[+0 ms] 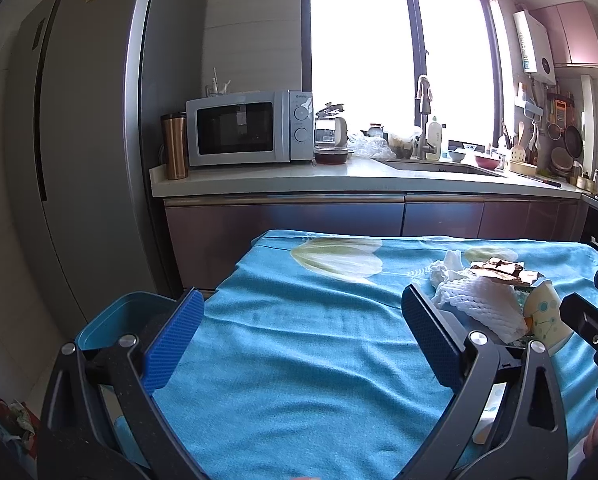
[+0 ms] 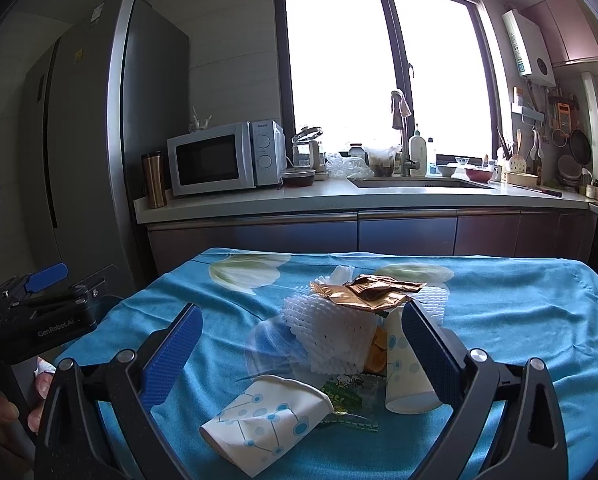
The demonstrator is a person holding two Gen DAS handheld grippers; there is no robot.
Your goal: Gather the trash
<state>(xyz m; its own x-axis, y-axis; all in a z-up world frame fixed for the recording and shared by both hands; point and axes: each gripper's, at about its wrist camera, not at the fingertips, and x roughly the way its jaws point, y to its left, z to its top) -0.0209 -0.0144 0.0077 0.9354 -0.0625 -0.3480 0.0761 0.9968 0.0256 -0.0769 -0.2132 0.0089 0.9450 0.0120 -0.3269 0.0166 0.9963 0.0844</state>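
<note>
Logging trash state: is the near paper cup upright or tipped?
Tipped. The cup lies on its side on the blue cloth, crushed, mouth facing lower left.

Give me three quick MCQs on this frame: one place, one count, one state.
1. Where does the brown foil wrapper lie?
A. on top of the white foam net
B. in the blue bin
C. on the counter

2. How many paper cups are on the blue cloth?
A. one
B. two
C. four

3. How are the right tongs?
A. shut on a cup
B. shut, empty
C. open

Key: 1 A, it rests on the net. 2 B, a crushed cup and another cup. 3 C, jaws spread wide, nothing held.
</note>
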